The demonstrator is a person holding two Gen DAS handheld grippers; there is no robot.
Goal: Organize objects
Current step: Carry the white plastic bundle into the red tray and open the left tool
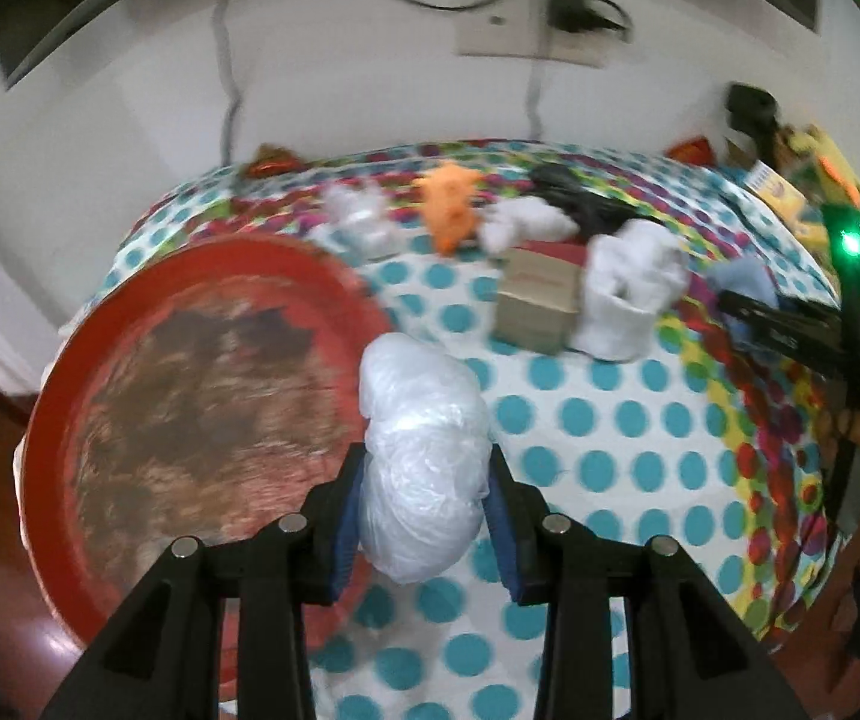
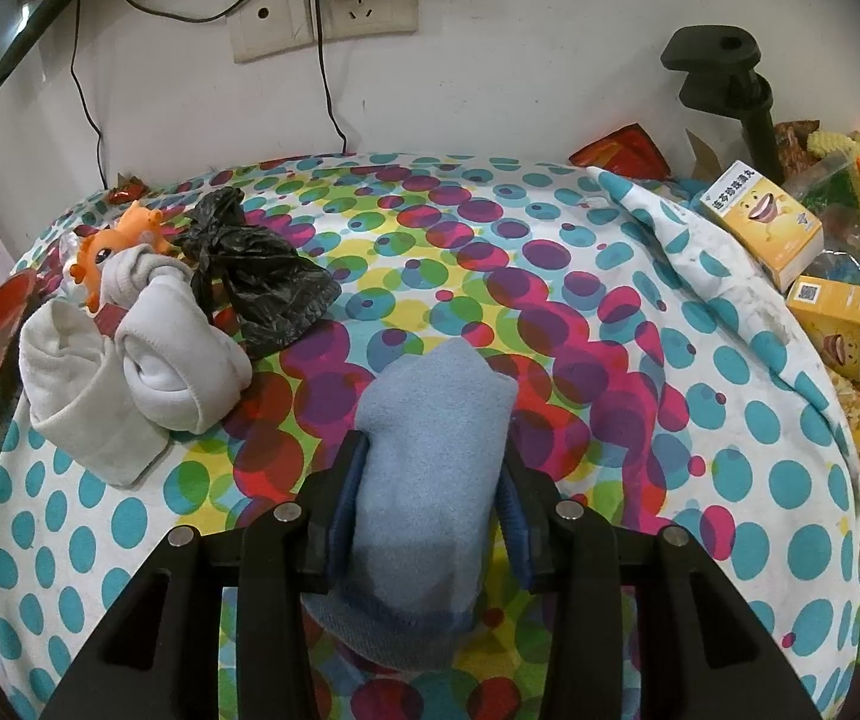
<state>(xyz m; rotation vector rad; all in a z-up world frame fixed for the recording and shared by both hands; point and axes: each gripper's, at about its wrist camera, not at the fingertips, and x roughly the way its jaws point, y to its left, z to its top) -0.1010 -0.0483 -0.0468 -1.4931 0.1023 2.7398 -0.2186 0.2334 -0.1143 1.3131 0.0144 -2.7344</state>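
My left gripper (image 1: 423, 501) is shut on a clear plastic bag bundle (image 1: 420, 456), held above the right edge of a round red tray (image 1: 189, 396) on the dotted tablecloth. My right gripper (image 2: 430, 483) is shut on a rolled light blue sock (image 2: 430, 480), held over the middle of the cloth. The right gripper also shows at the right of the left wrist view (image 1: 802, 336). White socks (image 2: 141, 372), an orange toy (image 2: 111, 249), a black plastic bag (image 2: 255, 276) and a small cardboard box (image 1: 535, 300) lie on the cloth.
Another clear bag (image 1: 357, 216) lies near the back of the cloth. Yellow medicine boxes (image 2: 766, 228) and clutter fill the right side. A black clamp stand (image 2: 730, 78) stands at the back right. Wall sockets with cables (image 2: 333, 6) are behind the table.
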